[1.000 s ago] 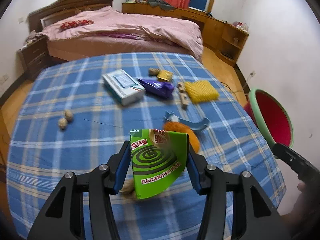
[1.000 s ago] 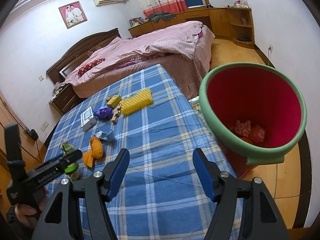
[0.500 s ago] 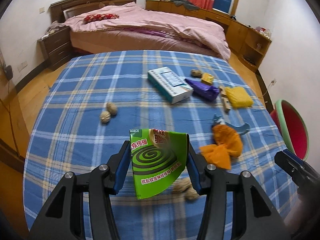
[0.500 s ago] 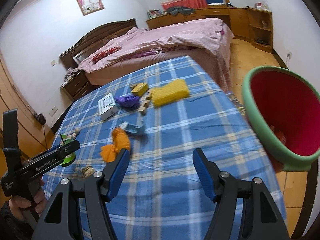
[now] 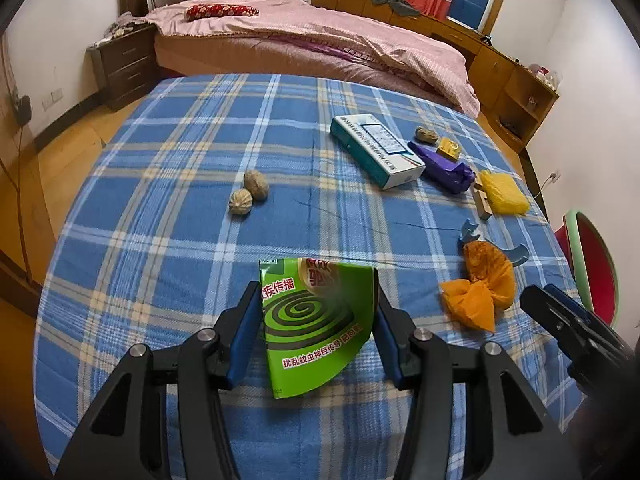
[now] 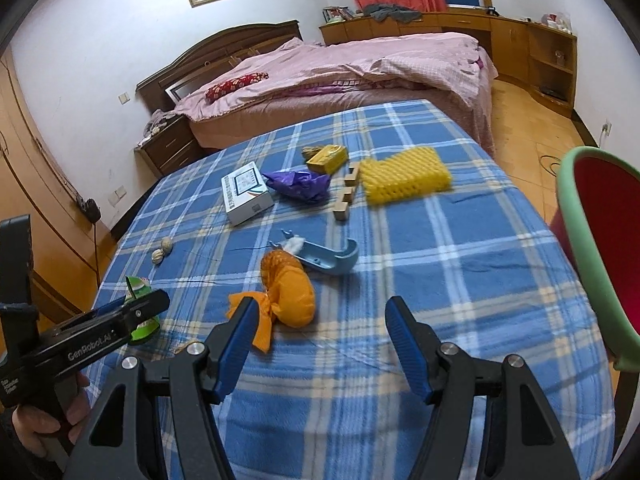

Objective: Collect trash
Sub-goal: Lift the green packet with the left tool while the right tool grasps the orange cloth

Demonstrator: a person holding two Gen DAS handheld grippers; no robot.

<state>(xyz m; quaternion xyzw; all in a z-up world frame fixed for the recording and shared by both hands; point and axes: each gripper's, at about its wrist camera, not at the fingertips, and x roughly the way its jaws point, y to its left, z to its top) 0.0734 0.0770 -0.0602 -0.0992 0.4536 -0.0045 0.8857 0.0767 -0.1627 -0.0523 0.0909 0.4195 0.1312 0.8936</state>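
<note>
My left gripper is shut on a torn green mosquito-coil carton, held upright above the blue plaid tablecloth. From the right wrist view the same gripper shows at the left with the carton in it. My right gripper is open with nothing between its fingers. It hangs over the cloth just in front of an orange plastic bag. The red bin with a green rim stands off the table's right side, also at the edge of the left wrist view.
On the cloth lie a white and teal box, a purple bag, a yellow sponge, a small yellow box, wooden blocks, a blue plastic piece and two walnuts. A bed stands behind.
Both grippers have swung left over the table: the bin has slid from the middle of the right wrist view to its right edge. The left gripper still holds the carton.
</note>
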